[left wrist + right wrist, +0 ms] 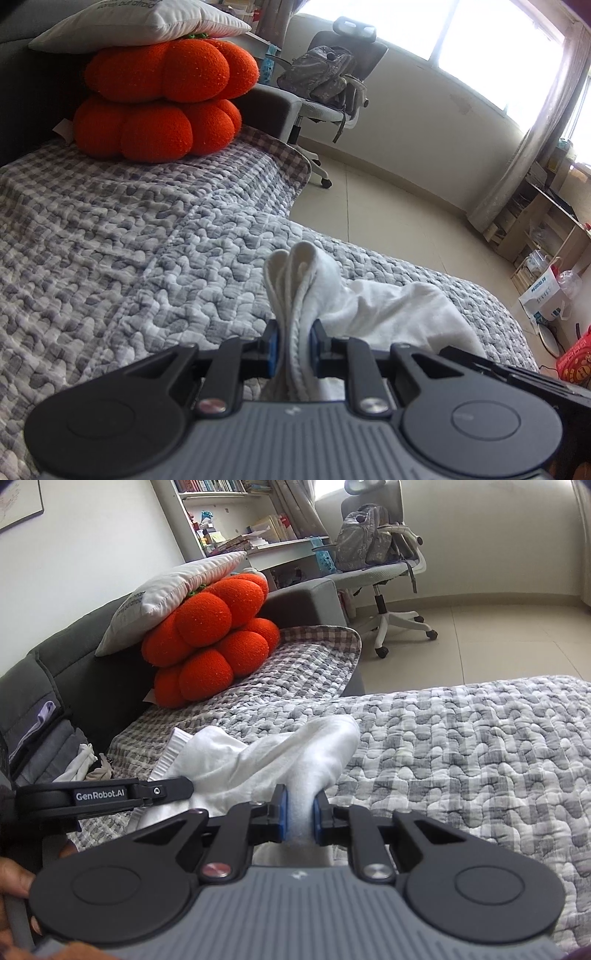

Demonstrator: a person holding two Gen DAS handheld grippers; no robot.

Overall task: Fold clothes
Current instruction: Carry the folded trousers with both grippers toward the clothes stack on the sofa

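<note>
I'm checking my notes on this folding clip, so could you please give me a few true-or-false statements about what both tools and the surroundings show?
1. The left tool is shut on the white garment. True.
2. The right tool is open and empty. False: it grips the same white garment.
3. Two orange cushions sit under a white pillow. True.
4. The office chair is empty. False: a backpack sits on it.

"GenRobot.AI" in white on the black arm of the left claw [183, 788], seen in right wrist view. White pillow [159, 598] print too blurred to read.
</note>
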